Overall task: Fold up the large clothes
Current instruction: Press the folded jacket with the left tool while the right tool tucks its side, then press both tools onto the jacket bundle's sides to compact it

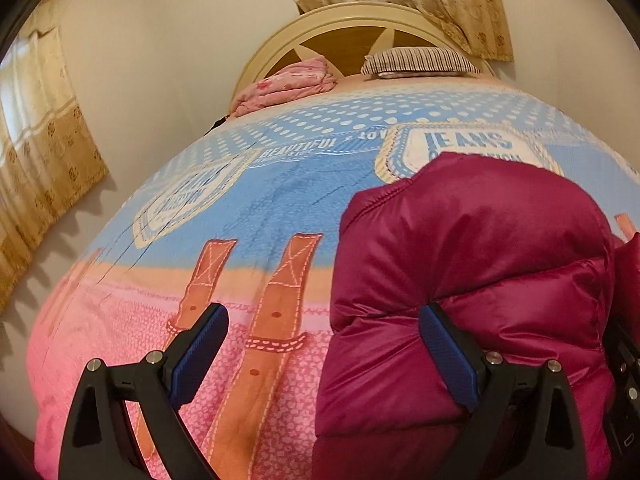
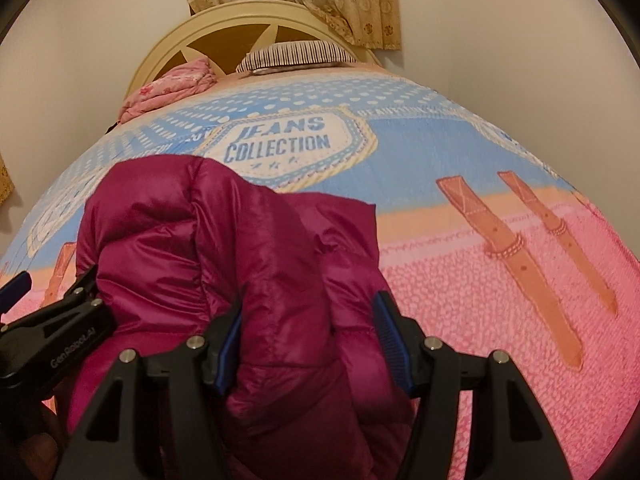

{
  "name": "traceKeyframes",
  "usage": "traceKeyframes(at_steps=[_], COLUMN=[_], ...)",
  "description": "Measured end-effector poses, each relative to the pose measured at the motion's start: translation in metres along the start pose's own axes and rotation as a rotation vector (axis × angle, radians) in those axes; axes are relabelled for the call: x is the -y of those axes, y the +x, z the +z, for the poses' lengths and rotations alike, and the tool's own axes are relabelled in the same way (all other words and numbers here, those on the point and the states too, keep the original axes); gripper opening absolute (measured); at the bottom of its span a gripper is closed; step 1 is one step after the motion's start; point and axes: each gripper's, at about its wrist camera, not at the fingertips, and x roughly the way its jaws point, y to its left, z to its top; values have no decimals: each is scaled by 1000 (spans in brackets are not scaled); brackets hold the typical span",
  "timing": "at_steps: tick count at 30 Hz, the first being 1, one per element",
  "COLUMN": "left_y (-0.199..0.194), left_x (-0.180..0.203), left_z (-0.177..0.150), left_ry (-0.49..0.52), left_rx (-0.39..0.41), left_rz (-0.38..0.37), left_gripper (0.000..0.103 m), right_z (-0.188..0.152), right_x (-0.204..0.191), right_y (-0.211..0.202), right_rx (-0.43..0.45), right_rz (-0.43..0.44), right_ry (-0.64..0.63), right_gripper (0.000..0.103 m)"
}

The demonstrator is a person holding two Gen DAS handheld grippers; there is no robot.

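On the bed (image 1: 248, 208), the magenta puffer jacket (image 2: 224, 248) lies bunched. Left tongs (image 1: 324, 344) stand apart beside it. Right tongs (image 2: 308, 340) straddle a fold, jaws apart.

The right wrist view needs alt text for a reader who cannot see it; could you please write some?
A puffy magenta jacket lies bunched on a bed, and the open right gripper straddles a fold of it. The left gripper shows at the left edge; a striped pillow and pink bundle lie by the headboard.
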Motion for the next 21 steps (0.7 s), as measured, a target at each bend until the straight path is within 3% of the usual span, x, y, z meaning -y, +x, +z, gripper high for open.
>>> traceKeyframes(at_steps=[21], left_y=[24], left_x=[8], left_z=[-13], left_ry=[-14], left_rx=[-60], left_rz=[-57], left_gripper=[100], right_z=[-20], right_x=[15], right_y=[22], right_rx=[-40], right_rz=[21], right_ry=[57], right_gripper=[69])
